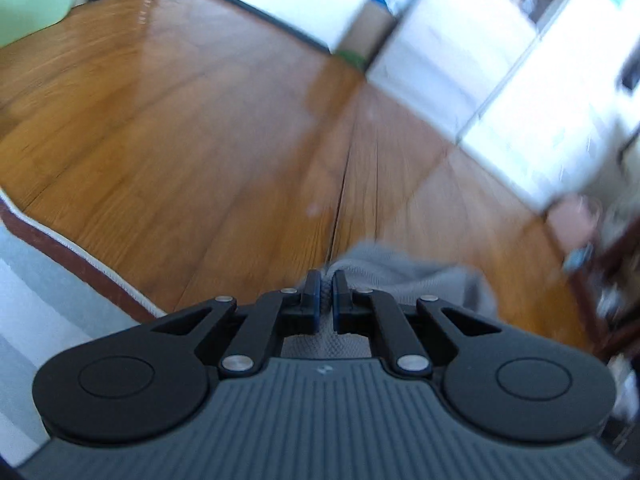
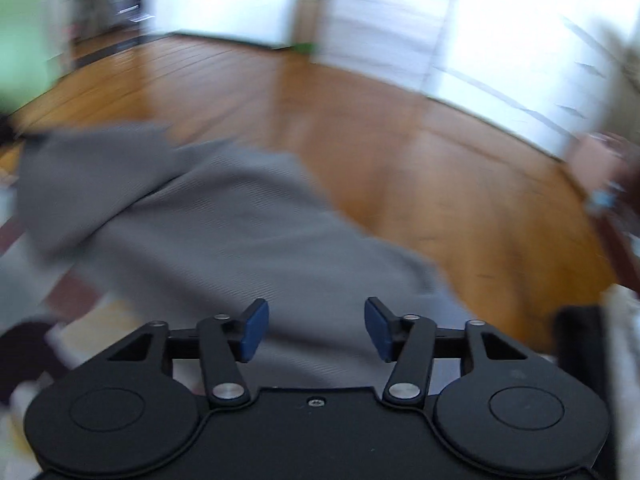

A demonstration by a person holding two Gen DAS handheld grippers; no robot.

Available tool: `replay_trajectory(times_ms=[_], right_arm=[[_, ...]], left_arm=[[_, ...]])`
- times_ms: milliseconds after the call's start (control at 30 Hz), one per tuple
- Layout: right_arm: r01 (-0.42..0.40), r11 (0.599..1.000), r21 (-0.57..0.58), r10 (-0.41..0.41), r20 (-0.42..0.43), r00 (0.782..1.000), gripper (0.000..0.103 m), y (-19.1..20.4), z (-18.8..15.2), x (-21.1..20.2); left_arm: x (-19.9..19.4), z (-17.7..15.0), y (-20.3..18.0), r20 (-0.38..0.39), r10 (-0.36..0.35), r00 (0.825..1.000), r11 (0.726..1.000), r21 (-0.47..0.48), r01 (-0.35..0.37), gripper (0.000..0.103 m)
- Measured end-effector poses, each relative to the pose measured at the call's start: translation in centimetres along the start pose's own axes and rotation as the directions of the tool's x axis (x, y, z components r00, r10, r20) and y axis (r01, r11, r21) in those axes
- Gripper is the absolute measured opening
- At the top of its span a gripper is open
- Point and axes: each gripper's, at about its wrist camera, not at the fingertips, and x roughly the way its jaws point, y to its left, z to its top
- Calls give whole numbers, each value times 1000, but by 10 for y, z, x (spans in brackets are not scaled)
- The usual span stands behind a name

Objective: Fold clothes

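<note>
Grey knit garment [image 2: 208,232] hangs over the wooden plank floor [image 1: 200,140], stretching leftward ahead of the right gripper [image 2: 316,330], whose jaws stand apart and empty. Left gripper [image 1: 324,294] clamps a bunched edge, so the right is free to take the near hem.

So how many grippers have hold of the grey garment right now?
1. The left gripper is shut on the grey garment, fabric bunched between its pads. The right gripper is open above the cloth, gripping nothing.

Matt grey knit cloth [image 2: 224,232]; glossy wood floor [image 1: 180,120].
</note>
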Motion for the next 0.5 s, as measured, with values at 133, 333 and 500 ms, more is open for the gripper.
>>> replay_trajectory(times_ms=[133,333,500], right_arm=[[-89,989,-120,81,-68,994,59,28,-15,17],[-174,956,-237,137,-164,977,59,59,-35,45],[-159,940,-303,112,-165,980,54,73,-45,64]], left_arm=[[-4,6,14,24,91,996,996,2,-91,5],[21,-14,-16,-99,-99,990,983,142,113,23],[57,-49,-81,-171,-116,978,880,439,181,67]])
